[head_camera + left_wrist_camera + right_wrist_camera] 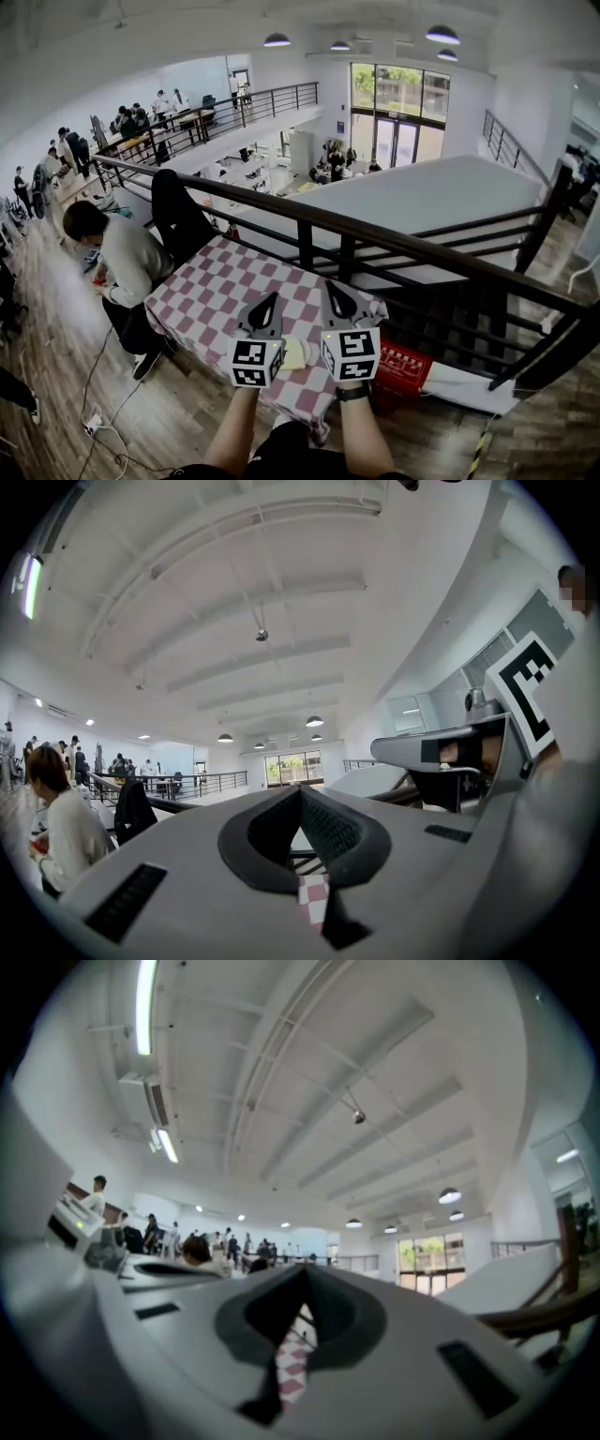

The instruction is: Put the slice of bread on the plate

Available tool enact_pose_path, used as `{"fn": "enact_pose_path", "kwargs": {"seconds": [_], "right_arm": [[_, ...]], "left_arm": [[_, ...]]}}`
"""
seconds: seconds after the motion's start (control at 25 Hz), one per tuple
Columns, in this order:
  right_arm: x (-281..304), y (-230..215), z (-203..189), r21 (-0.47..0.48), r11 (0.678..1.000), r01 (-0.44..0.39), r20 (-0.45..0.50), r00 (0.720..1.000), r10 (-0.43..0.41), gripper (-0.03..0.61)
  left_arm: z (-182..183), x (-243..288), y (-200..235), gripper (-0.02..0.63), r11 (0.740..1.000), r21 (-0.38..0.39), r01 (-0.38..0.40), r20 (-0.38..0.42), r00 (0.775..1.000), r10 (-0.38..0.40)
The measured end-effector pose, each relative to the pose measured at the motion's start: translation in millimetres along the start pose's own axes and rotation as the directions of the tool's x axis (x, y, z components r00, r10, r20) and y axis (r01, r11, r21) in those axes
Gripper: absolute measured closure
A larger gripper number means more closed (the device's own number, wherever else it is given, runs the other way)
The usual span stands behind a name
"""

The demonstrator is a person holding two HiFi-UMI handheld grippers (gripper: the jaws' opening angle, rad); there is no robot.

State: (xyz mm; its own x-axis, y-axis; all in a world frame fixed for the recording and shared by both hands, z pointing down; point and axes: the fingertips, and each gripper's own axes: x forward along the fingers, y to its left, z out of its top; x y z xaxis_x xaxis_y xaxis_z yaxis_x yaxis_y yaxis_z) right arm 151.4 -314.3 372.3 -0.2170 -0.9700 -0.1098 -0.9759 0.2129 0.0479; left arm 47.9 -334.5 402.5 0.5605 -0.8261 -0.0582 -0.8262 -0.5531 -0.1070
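Head view: pale yellowish bread slice [298,354], half hidden

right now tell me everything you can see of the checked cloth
The cloth is checked maroon and white and looks like soft fabric. It lies flat over a small table beside the black railing, with its edges hanging over the sides. The part in view is bare. The left gripper and right gripper, both shut, are in front of its near end and hide that part. A pale thing there is too covered to name.
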Motion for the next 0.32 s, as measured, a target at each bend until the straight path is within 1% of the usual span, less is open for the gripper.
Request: {"fn": "enact_pose_path", "kwargs": {"seconds": [0.12,0.32], "right_arm": [[-4,-3,6,-0.009,1.000,0.006,0.014,1.000,-0.006,0.565],[-3,-2,9,-0.027,1.000,-0.001,0.036,0.999,0.002,0.565]], "left_arm": [[13,1,-2,0.598,1.000,0.015,-0.001,0.034,0.999,0.000],[16,1,3,0.598,1.000,0.024,-0.020,0.047,0.999,0.019]]}}
